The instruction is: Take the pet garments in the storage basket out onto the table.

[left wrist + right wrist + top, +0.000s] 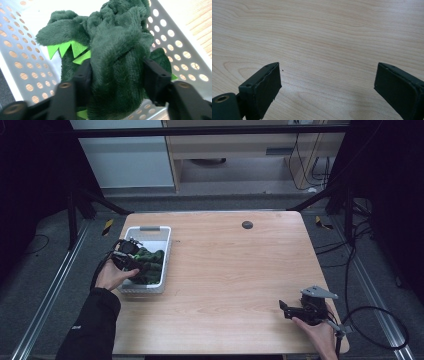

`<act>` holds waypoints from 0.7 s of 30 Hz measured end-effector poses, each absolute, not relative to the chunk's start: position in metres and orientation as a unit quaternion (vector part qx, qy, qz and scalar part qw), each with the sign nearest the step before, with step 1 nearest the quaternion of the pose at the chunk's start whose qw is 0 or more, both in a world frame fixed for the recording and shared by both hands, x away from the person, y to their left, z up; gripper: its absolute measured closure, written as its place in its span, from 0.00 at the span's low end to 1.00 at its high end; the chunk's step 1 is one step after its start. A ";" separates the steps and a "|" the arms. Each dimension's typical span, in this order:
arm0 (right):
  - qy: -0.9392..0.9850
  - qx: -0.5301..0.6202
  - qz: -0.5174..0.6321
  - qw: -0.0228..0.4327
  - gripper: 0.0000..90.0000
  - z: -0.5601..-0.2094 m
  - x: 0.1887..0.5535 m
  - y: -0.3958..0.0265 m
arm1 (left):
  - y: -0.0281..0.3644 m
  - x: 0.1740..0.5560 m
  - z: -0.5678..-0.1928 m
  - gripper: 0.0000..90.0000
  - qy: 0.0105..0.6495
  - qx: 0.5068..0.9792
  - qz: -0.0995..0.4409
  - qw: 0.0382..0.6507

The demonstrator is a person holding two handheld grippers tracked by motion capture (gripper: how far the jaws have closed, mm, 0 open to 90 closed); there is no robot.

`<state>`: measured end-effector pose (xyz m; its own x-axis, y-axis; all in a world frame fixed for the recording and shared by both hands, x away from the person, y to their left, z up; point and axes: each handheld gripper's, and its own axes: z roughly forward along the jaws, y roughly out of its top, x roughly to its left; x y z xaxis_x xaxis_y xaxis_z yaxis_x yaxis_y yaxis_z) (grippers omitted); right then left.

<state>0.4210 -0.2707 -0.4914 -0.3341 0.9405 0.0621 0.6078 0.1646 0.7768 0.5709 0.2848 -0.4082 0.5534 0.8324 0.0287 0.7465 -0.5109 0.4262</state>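
Green plush toy (117,50) lay in the white perforated basket (159,232) at the bench's (235,270) left side. Left tool (117,82) was clamped on a thick fold of the plush, pads sunk into the pile. Judged step: lift it out. Best done straight up, keeping the squeeze firm so the soft fabric wouldn't slip and limbs cleared the rim. Right tool (327,82) rested apart over bare wood, nothing between.

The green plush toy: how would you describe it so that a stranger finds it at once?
On the wooden table, look at the white perforated basket near its left edge. Inside lies the dark green plush toy, squeezed between the left gripper jaws. Its bright green felt spikes mark it.
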 end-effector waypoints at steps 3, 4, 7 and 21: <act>0.730 0.528 0.367 0.229 0.08 -0.492 0.422 -0.271 | 0.284 0.571 -0.409 0.67 0.458 0.863 0.108 0.182; 0.731 0.529 0.367 0.229 0.08 -0.492 0.421 -0.271 | 0.284 0.572 -0.411 0.70 0.460 0.864 0.099 0.179; 0.731 0.529 0.366 0.228 0.08 -0.492 0.421 -0.271 | 0.285 0.572 -0.412 0.79 0.462 0.864 0.090 0.176; 0.730 0.531 0.367 0.224 0.08 -0.492 0.421 -0.271 | 0.289 0.566 -0.396 0.94 0.466 0.858 0.084 0.198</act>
